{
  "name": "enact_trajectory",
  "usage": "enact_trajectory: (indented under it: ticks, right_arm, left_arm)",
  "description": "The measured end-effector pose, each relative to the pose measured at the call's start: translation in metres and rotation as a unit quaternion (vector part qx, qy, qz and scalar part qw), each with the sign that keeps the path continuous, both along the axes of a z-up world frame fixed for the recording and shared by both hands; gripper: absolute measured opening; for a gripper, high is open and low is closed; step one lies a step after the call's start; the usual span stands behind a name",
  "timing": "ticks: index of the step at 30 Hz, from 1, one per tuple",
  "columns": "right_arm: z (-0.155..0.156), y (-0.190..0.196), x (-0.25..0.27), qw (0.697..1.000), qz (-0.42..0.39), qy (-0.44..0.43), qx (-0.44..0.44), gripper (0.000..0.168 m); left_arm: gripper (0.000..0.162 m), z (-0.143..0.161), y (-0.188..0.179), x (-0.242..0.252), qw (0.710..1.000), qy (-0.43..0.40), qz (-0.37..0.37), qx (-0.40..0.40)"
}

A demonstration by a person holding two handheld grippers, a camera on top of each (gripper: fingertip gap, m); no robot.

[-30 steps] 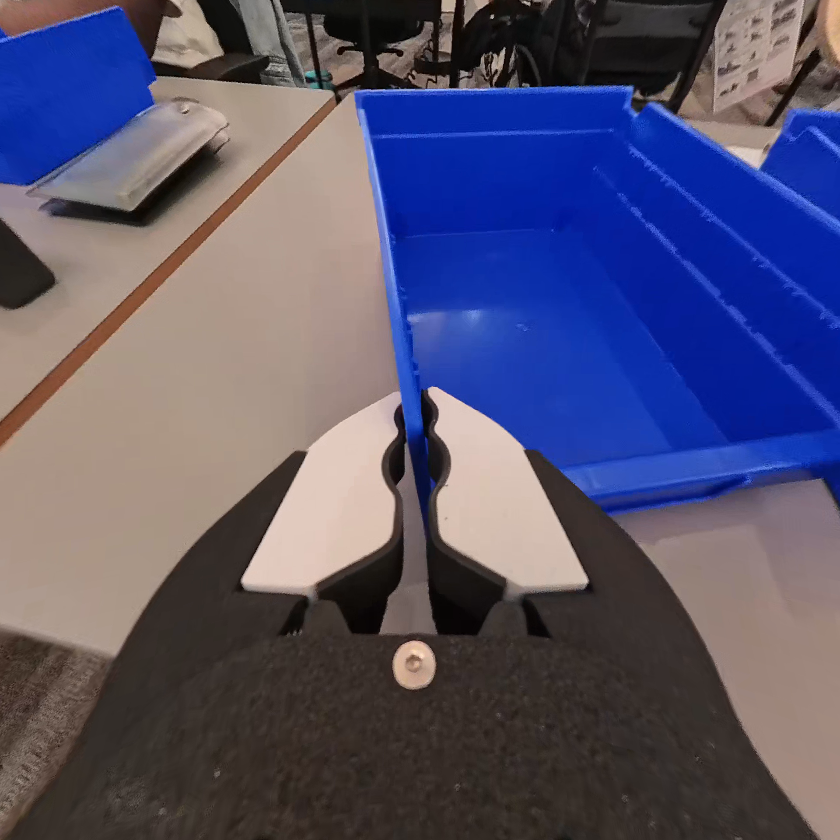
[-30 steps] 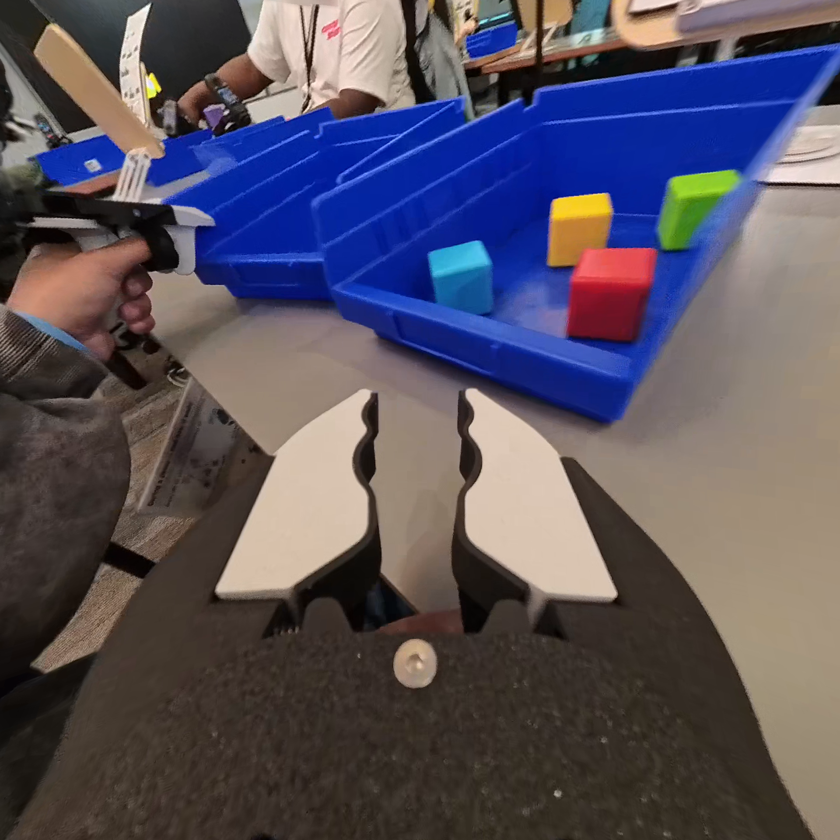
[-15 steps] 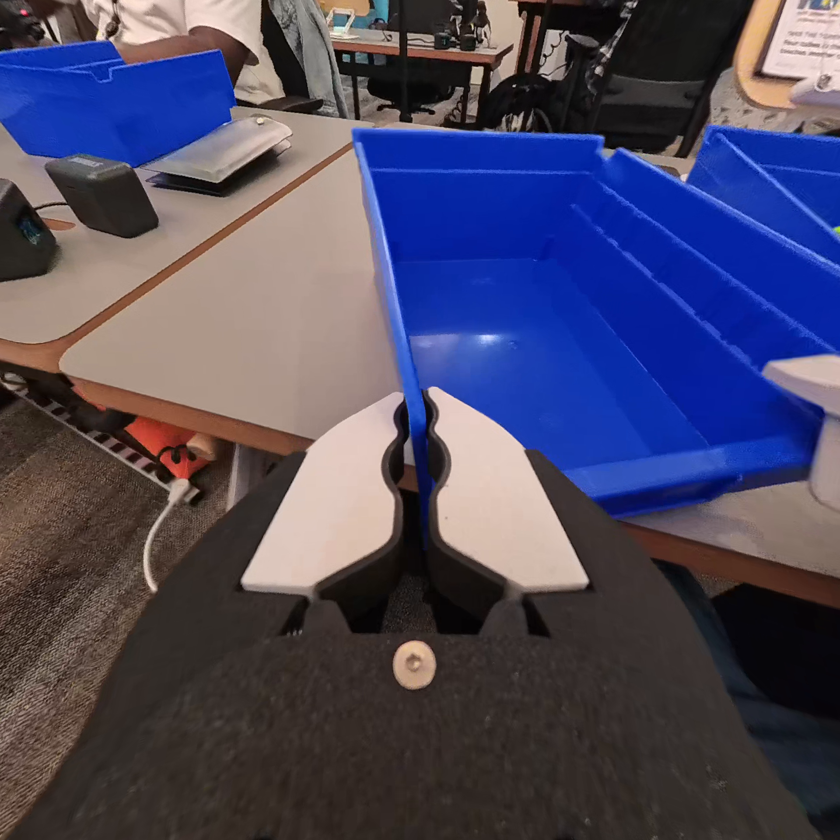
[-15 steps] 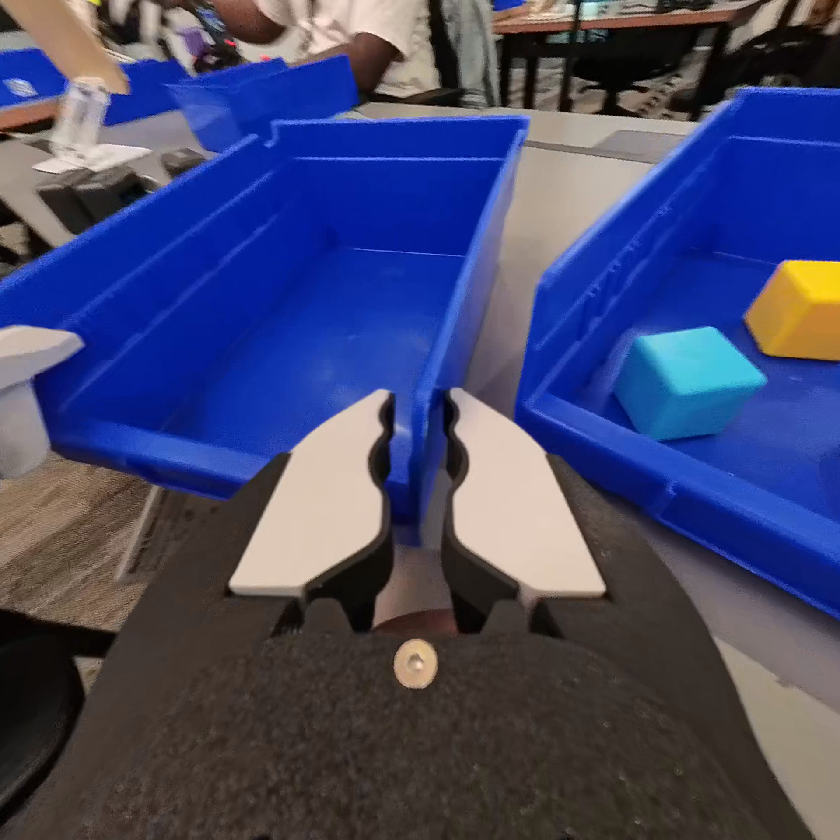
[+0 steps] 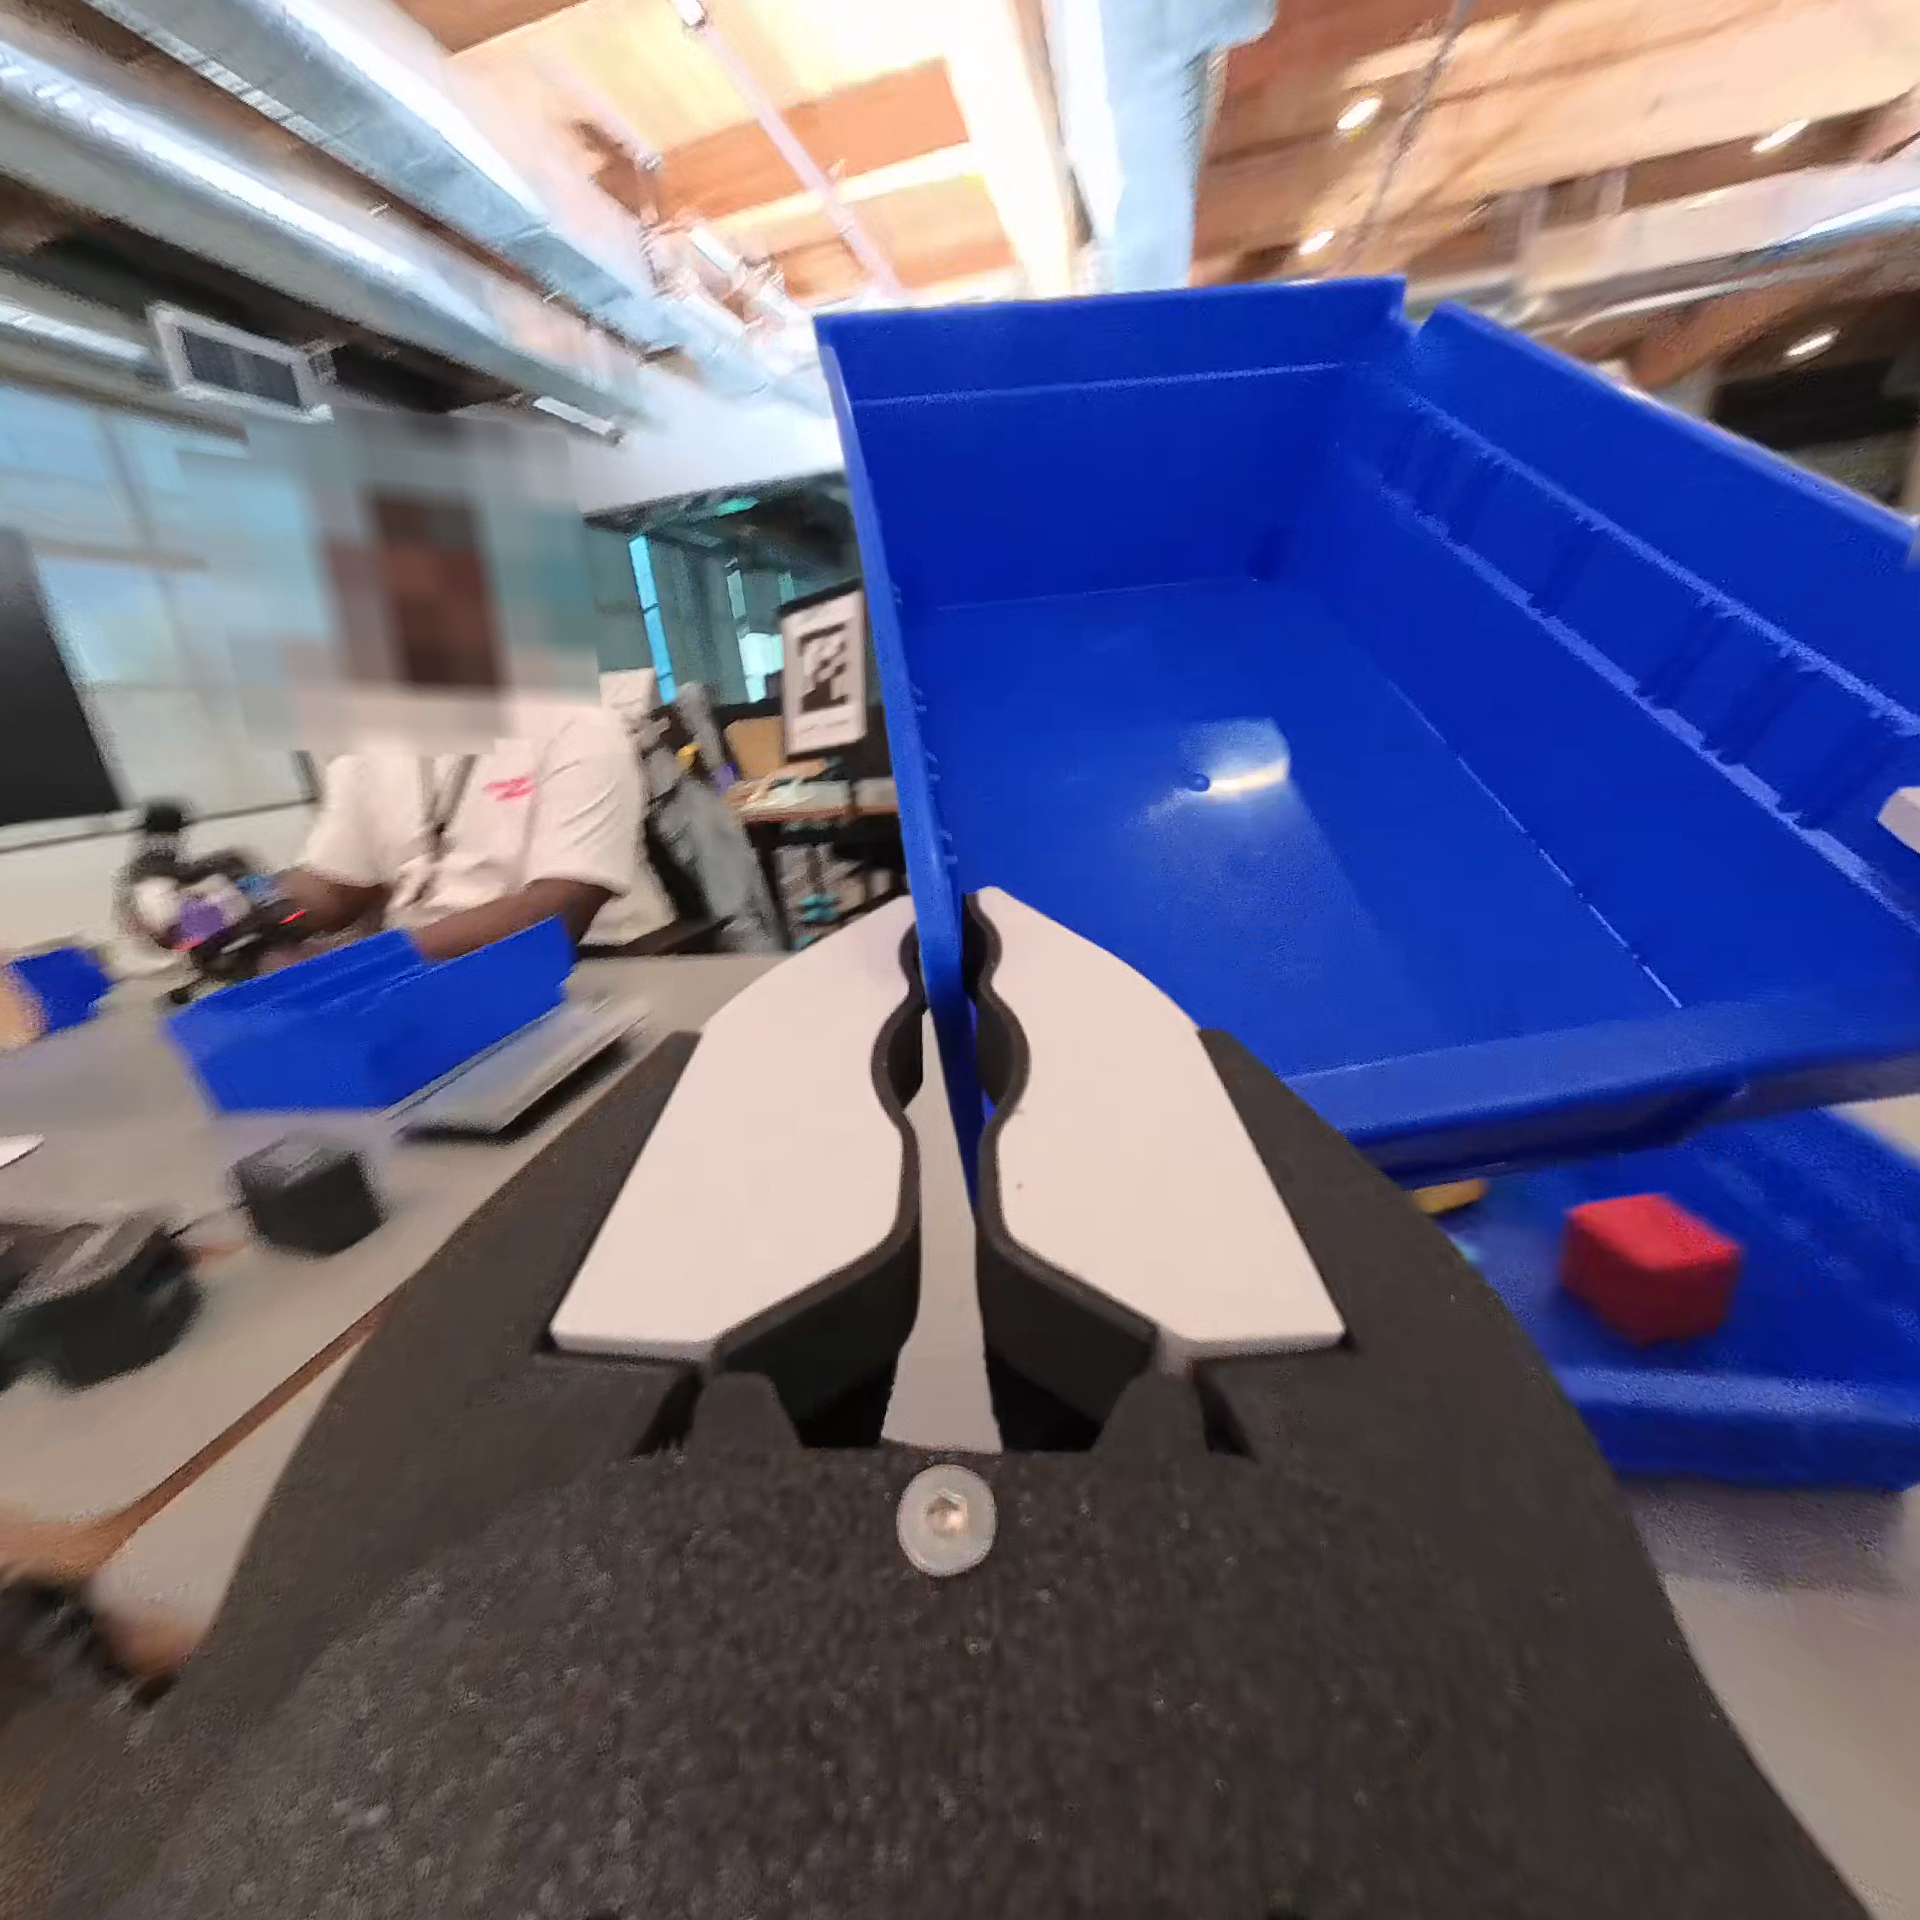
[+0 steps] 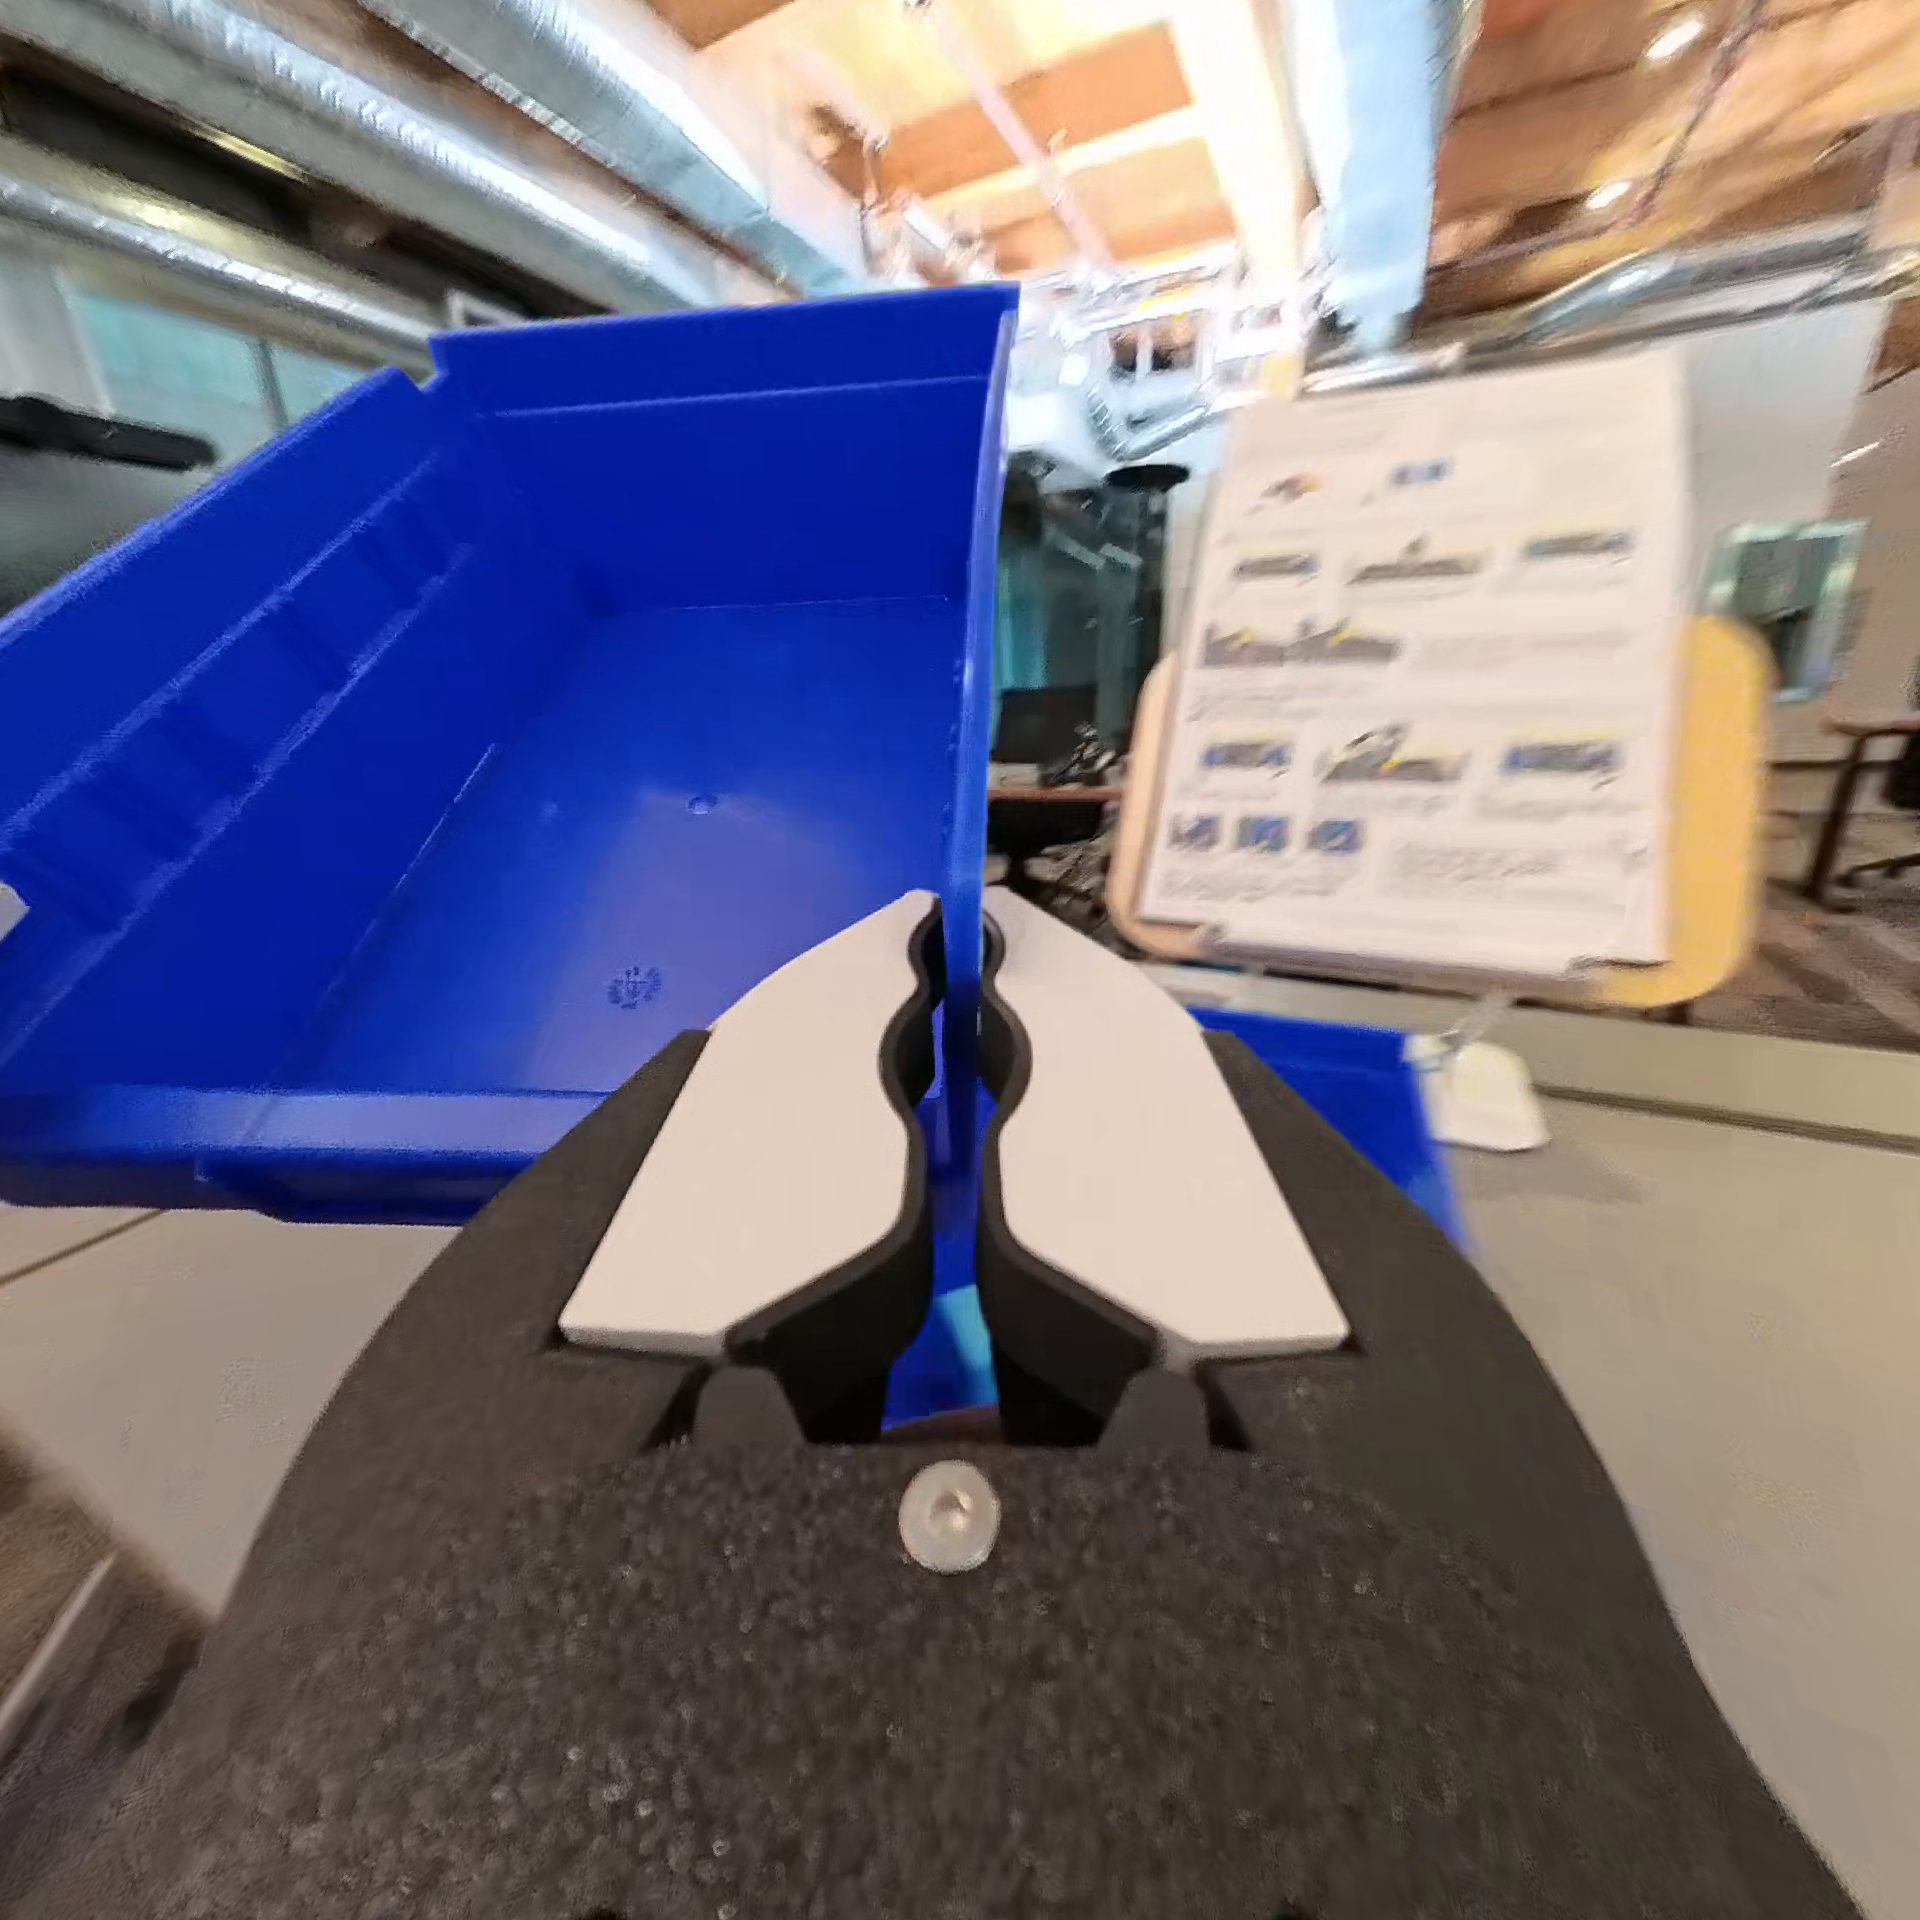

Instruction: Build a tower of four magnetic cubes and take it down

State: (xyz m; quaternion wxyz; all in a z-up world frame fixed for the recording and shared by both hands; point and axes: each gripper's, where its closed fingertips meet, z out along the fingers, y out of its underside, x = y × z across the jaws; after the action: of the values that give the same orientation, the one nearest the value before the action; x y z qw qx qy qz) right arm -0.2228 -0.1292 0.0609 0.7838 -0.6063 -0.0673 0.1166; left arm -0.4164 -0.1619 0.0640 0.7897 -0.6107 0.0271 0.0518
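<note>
My left gripper point(image 5: 945, 925) is shut on the left wall of an empty blue bin point(image 5: 1299, 831). My right gripper point(image 6: 961, 914) is shut on the right wall of the same bin point(image 6: 520, 831). The bin hangs in the air between them, tilted. Below it stands a second blue bin point(image 5: 1766, 1392) holding a red cube point(image 5: 1647, 1283). In the right wrist view a sliver of a cyan cube point(image 6: 961, 1340) shows between my fingers, inside that second bin point(image 6: 1330, 1070). The other cubes are hidden.
A grey table point(image 6: 1662, 1299) lies under both bins. A poster board point(image 6: 1423, 686) stands behind it on the right. On the adjoining table at the left are another blue bin point(image 5: 364, 1018) and a black device point(image 5: 307, 1195). A person in a white shirt point(image 5: 488, 821) sits there.
The right gripper closed on the bin's right wall. Both grippers lifted the empty bin off the table and carried it over the bin with the cubes. Both views now tilt upward.
</note>
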Motion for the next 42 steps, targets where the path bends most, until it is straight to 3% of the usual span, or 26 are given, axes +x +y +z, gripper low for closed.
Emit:
enact_trajectory:
  ticks: [5, 11, 15, 19, 22, 27, 36, 39, 40, 42]
  right_arm:
    - [0.034, 0.000, 0.134, 0.995, -0.095, 0.013, 0.002, 0.002]
    - [0.044, -0.002, 0.303, 0.978, -0.197, 0.054, -0.041, 0.004]
    - [0.007, -0.004, 0.399, 0.960, -0.258, 0.050, -0.095, 0.004]
    - [-0.074, 0.010, 0.465, 0.942, -0.271, 0.032, -0.194, 0.003]
    - [-0.121, 0.015, 0.491, 0.934, -0.258, 0.078, -0.232, 0.003]
    - [-0.159, 0.016, 0.513, 0.921, -0.243, 0.093, -0.290, 0.003]
    - [-0.186, 0.023, 0.522, 0.918, -0.196, 0.128, -0.321, 0.005]
    - [-0.185, 0.024, 0.522, 0.919, -0.189, 0.155, -0.310, 0.006]
    - [-0.185, 0.024, 0.522, 0.919, -0.191, 0.153, -0.309, 0.008]
    - [-0.183, 0.024, 0.523, 0.920, -0.196, 0.146, -0.306, 0.036]
  left_arm:
    - [0.004, 0.037, 0.039, 0.131, 0.992, 0.003, -0.129, 0.005]
    - [0.005, 0.024, 0.072, 0.306, 0.971, -0.012, -0.236, -0.034]
    - [0.005, -0.026, 0.091, 0.409, 0.955, -0.009, -0.277, -0.103]
    - [0.004, -0.086, 0.108, 0.476, 0.942, 0.016, -0.283, -0.180]
    - [0.004, -0.122, 0.110, 0.503, 0.932, 0.034, -0.289, -0.215]
    - [0.006, -0.160, 0.102, 0.523, 0.916, 0.049, -0.299, -0.262]
    - [0.013, -0.184, 0.090, 0.531, 0.910, 0.101, -0.306, -0.262]
    - [0.030, -0.186, 0.081, 0.529, 0.891, 0.101, -0.344, -0.277]
    - [0.038, -0.188, 0.077, 0.526, 0.884, 0.105, -0.351, -0.289]
    - [0.050, -0.184, 0.069, 0.517, 0.872, 0.108, -0.369, -0.302]
